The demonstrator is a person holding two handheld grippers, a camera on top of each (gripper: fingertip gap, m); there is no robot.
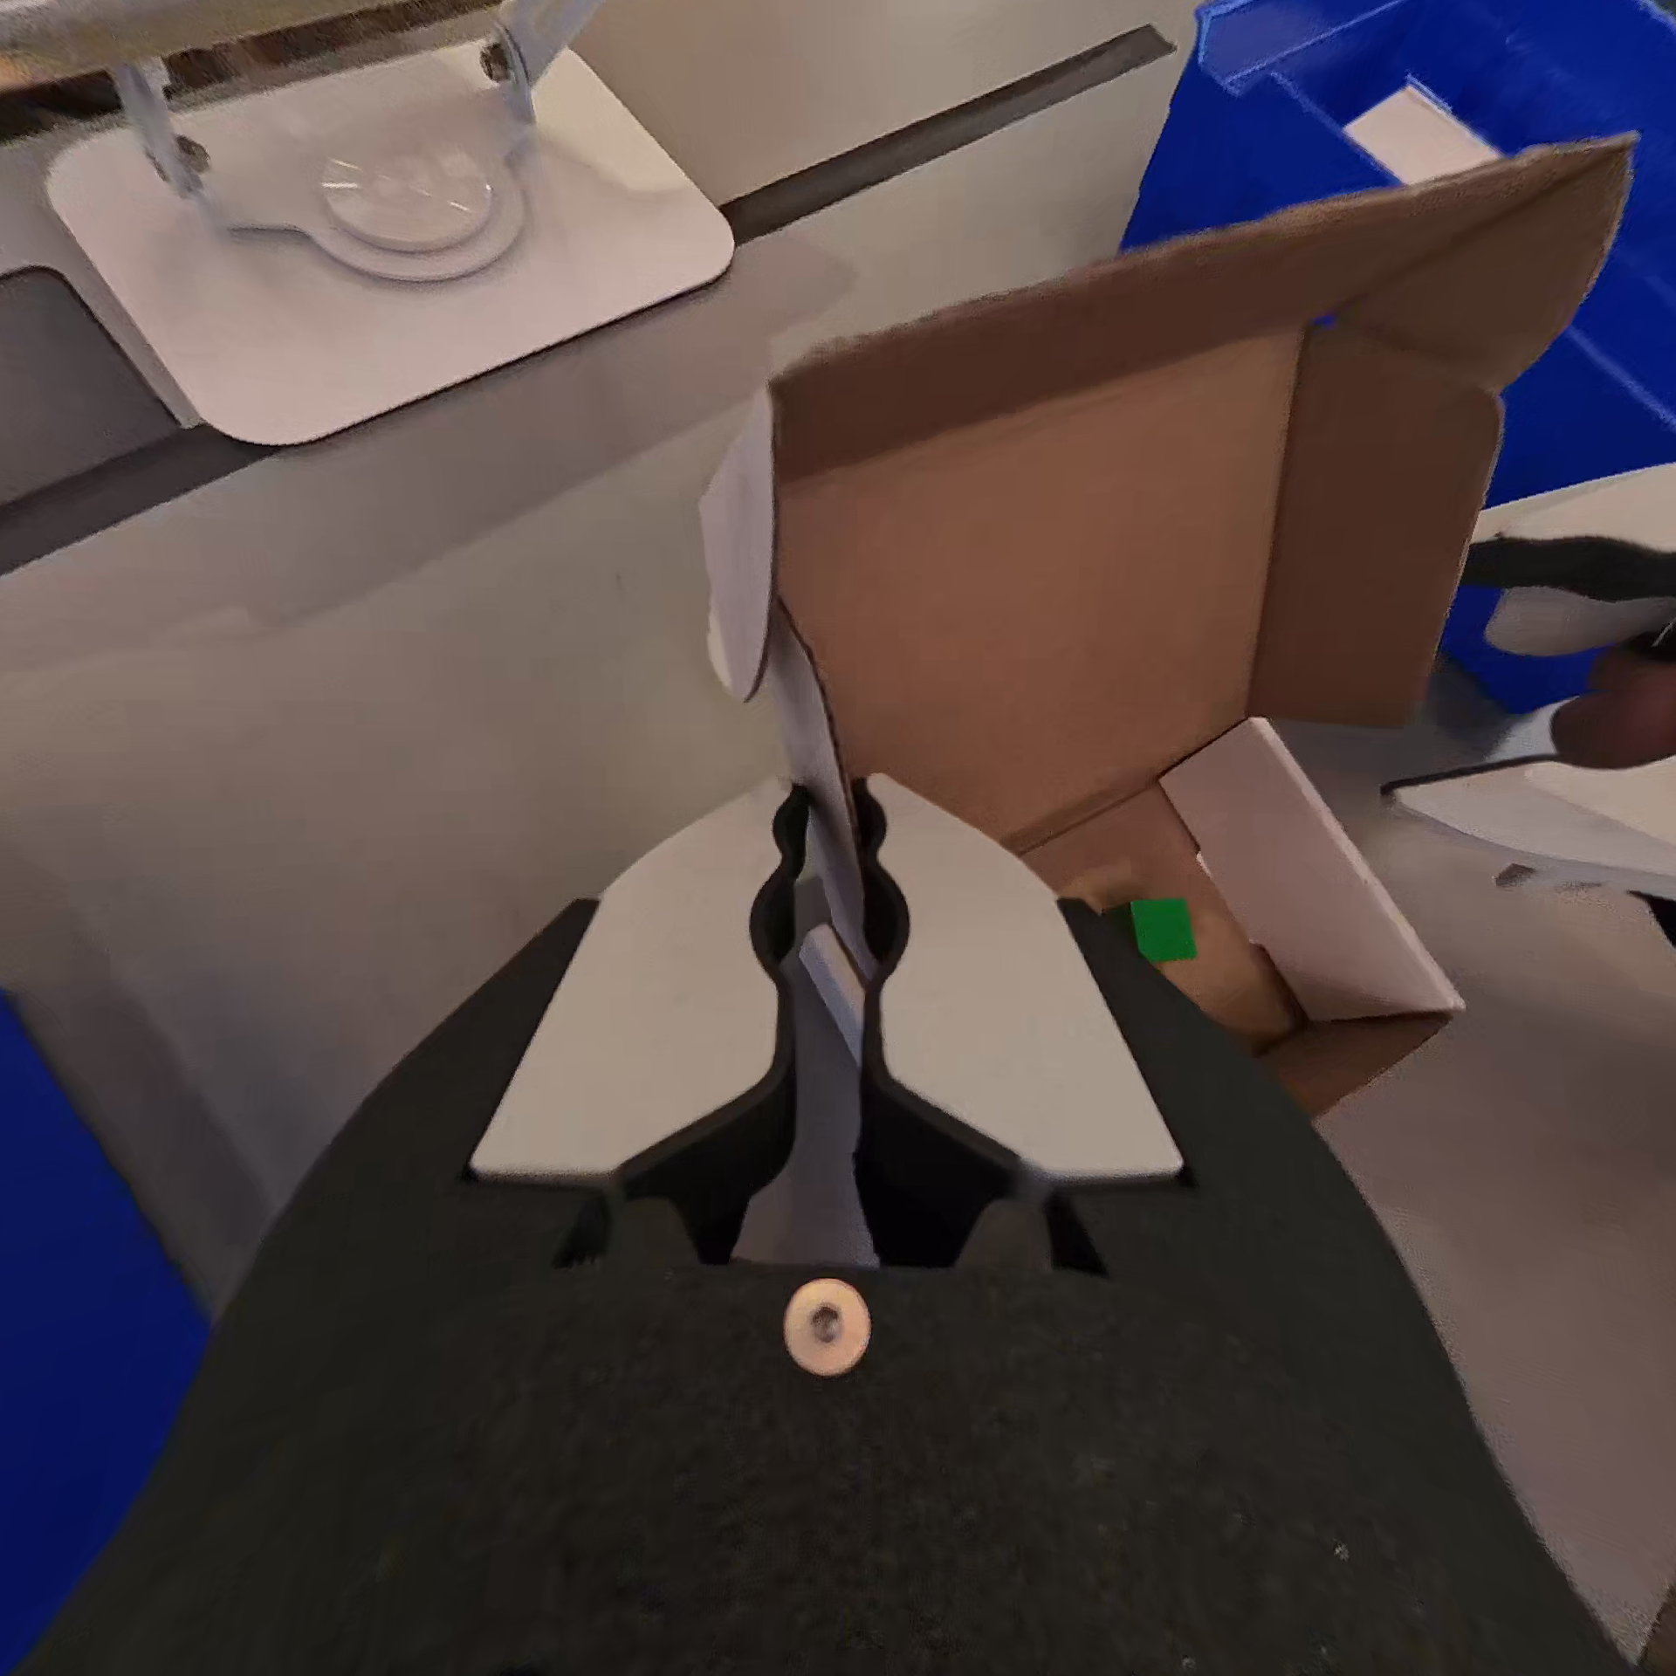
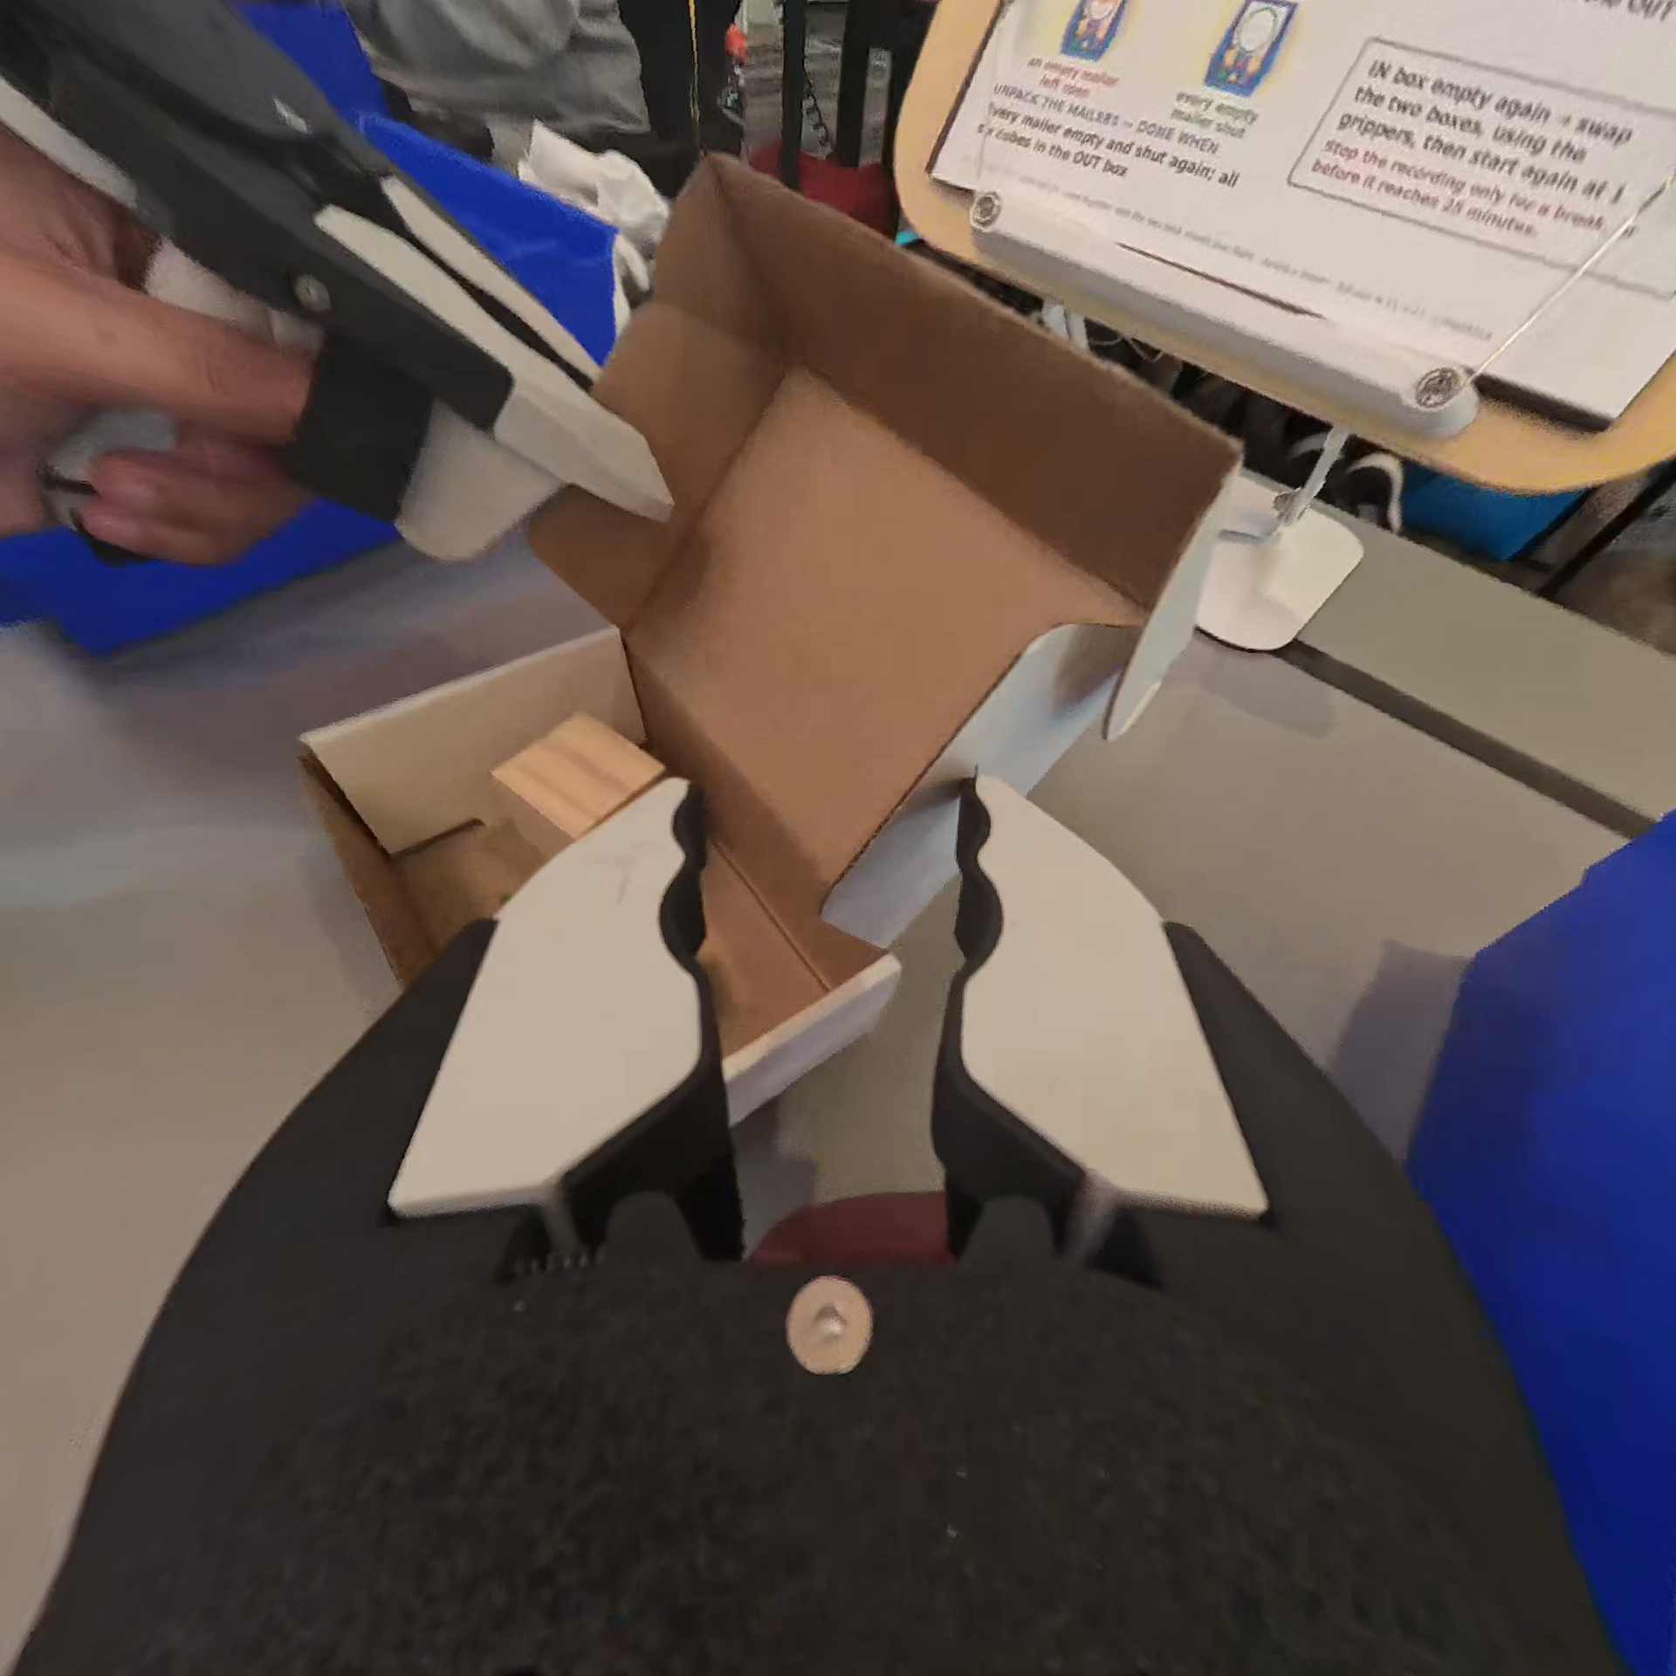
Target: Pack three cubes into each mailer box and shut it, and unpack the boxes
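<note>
My left tool [image 1: 830, 821] is clamped on the side flap of the mailer box [image 1: 1043, 580], which sits open at centre frame on the grey tabletop [image 1: 363, 725] with its lid raised. My right tool [image 2: 830, 816] hangs at lower centre, fingers apart, over the box's near corner. Inside: a wooden cube [image 2: 576, 771] (a green patch [image 1: 1161, 930] shows too)

Left gripper [image 1: 830, 807] pinched nearly closed; right gripper [image 2: 830, 798] jaws spread, empty.
</note>
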